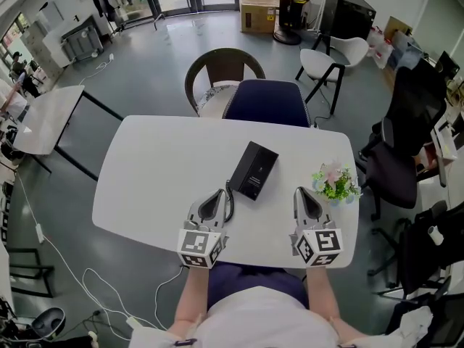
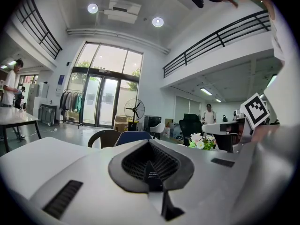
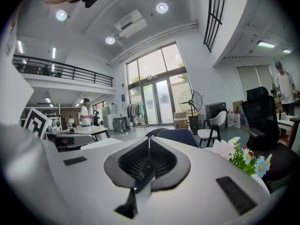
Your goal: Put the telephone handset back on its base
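A black telephone point(image 1: 254, 170) lies flat near the middle of the white table point(image 1: 159, 165), its dark cord point(image 1: 229, 196) curling off its near left corner. Whether the handset sits on the base I cannot tell. My left gripper point(image 1: 217, 193) rests on the table just near-left of the phone, beside the cord, its jaws together and holding nothing. My right gripper point(image 1: 304, 193) lies to the phone's near right, about a hand's width away, also shut and empty. In both gripper views the jaws point(image 2: 149, 143) point(image 3: 149, 142) meet in a seam, and the phone is hidden behind them.
A small bunch of pink and white flowers point(image 1: 336, 183) stands at the table's right edge, close to the right gripper. A blue chair point(image 1: 265, 102) and a brown chair point(image 1: 221, 67) stand at the far side. Black office chairs point(image 1: 406, 143) crowd the right.
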A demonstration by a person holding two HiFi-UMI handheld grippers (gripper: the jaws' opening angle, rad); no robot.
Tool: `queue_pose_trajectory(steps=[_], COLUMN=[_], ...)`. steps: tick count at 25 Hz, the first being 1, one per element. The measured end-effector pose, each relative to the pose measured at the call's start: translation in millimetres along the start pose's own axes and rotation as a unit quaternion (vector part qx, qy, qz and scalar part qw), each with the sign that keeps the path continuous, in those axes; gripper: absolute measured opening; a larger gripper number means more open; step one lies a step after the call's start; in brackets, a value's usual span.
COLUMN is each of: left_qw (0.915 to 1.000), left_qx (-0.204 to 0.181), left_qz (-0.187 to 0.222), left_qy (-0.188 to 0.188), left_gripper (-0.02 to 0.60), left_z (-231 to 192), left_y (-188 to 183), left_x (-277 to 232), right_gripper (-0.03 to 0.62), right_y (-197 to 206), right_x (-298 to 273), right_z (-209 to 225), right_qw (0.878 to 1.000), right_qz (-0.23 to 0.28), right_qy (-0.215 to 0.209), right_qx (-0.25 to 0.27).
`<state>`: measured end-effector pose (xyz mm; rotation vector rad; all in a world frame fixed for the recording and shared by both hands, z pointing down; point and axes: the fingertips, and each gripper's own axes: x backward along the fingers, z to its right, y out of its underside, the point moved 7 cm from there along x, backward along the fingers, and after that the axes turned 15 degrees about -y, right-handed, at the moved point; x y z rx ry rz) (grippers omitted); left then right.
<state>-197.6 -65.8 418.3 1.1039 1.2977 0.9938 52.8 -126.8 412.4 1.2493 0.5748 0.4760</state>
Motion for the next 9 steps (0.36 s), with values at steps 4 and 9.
queue_pose_trajectory(steps=[4,9], left_qw=[1.0,0.9999], left_qx=[0.0,0.0], left_qz=[-0.005,-0.01], left_qy=[0.004,0.01], left_gripper=[0.015,0.015], left_z=[0.0,1.0], left_y=[2.7,7.6], left_x=[-1.3,-4.6], right_gripper=[0.035,0.035], right_y=[3.1,6.9], right_x=[1.7,-0.1], right_z=[0.8,1.7], right_qw=[1.0,1.0], right_qz=[-0.004,-0.006], right_qy=[0.005,0.006], right_qx=[-0.003,-0.002])
